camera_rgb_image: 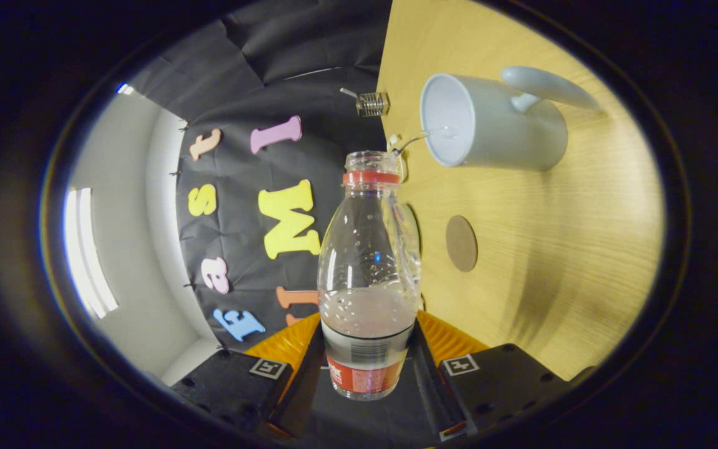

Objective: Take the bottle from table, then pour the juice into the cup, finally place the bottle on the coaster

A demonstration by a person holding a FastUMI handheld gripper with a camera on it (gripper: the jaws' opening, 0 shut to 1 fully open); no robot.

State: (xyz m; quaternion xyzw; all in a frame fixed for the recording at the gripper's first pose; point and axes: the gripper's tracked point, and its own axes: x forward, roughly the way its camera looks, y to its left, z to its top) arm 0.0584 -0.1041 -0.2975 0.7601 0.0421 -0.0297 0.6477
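I have the gripper (368,368) pinching the bottle (368,274): both fingers (309,368) press against its lower body, one on each side, at the band of its label. The bottle runs straight ahead from between the fingers, its open mouth pointing away from me, the cap off and a red ring left around the neck. A little pale liquid sits in the part nearest the gripper; the rest of the clear body holds only droplets.

The whole view is rolled on its side, so the wooden counter (552,249) stands like a wall on one flank of the bottle and the booth's black cloth on the other. Beyond the bottle's mouth and off to the counter side is the white cup (490,125), a mug with a handle, its opening facing toward the bottle's neck but apart from it. I see no stream passing between the two.

The round brown coaster (461,243) lies bare on the counter beside the bottle's shoulder, between the gripper and the cup. A small metal clip (371,103) sits at the counter's far edge against the cloth.
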